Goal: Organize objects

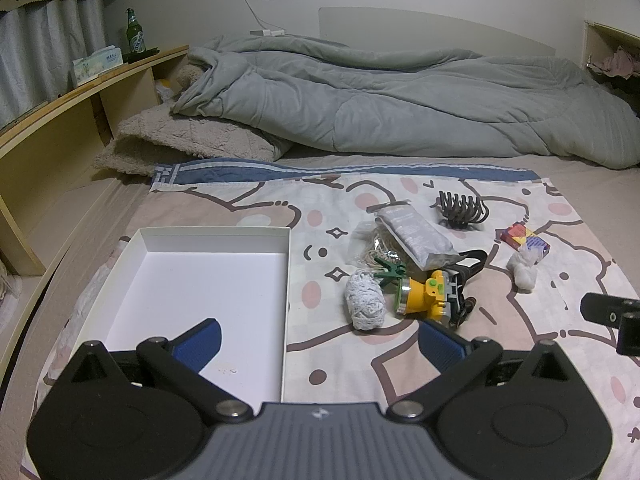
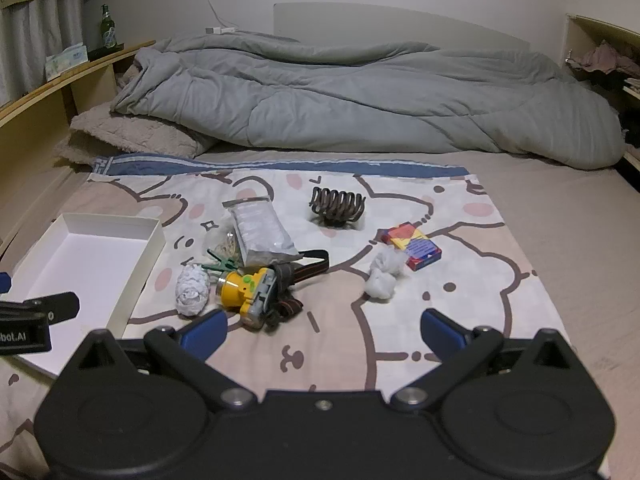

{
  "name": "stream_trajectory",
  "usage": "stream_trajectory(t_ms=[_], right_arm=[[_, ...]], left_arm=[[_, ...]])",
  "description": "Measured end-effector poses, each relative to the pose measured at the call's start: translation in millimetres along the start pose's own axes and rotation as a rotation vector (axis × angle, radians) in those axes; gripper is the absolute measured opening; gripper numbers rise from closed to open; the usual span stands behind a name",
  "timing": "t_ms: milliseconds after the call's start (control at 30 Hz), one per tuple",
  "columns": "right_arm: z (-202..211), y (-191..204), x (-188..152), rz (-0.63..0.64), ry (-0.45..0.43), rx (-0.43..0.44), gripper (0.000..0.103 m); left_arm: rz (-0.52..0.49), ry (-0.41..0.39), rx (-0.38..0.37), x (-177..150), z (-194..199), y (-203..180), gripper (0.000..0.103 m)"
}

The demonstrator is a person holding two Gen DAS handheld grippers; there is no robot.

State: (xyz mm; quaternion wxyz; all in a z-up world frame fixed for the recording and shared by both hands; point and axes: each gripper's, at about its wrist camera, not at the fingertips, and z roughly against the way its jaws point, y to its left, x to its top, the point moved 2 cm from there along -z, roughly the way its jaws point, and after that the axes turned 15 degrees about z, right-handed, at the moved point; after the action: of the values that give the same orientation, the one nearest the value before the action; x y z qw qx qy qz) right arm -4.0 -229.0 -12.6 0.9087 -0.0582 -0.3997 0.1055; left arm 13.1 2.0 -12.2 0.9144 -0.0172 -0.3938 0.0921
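Both grippers sit nearest the lens, jaws spread wide w/ nothing between them: left gripper (image 1: 320,336) hangs over the near edge of the white box (image 1: 216,236), right gripper (image 2: 324,326) hovers over the printed cloth (image 2: 460,320) just short of the clutter. Box looks bare inside, so I judge the sorting hasn't started yet. Stuff lies to the right of the box: yellow headlamp (image 2: 244,288) w/ its strap, white string ball (image 2: 192,290) touching it, green clip (image 2: 220,265), grey pouch (image 2: 262,232) on top of a twine bundle. Further off, apart: hair claw (image 2: 338,204), card pack (image 2: 412,246), white wad (image 2: 384,274) just beside it. Next move, imo: right gripper goes fwd to the headlamp, closest item, grabs its body not the loose strap, then carries it to the box.
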Motion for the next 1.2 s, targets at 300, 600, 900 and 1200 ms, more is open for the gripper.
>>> stream_trajectory(t_ms=[300,600,900,1200], right_arm=[[-0.4,-0.3,0.3,-0.004,0.005,0.0,0.103],[-1.3,-1.5,0.6,-0.006,0.005,-0.001,0.103],[-14.2,-10.6,7.6,-0.047,-0.007,0.013,0.103],[-44.4,-24.3,24.6,-0.116,-0.019,0.034,0.103]], left_arm=[[0.001,0.0,0.0,0.0,-0.1,-0.2,0.103],[0.003,-0.007,0.0,3.0,1.1,0.9,0.103],[-0.022,-0.021,-0.007,5.2,-13.6,-10.0,0.103],[-0.033,-0.016,-0.083,0.1,-40.1,-19.3,0.103]])
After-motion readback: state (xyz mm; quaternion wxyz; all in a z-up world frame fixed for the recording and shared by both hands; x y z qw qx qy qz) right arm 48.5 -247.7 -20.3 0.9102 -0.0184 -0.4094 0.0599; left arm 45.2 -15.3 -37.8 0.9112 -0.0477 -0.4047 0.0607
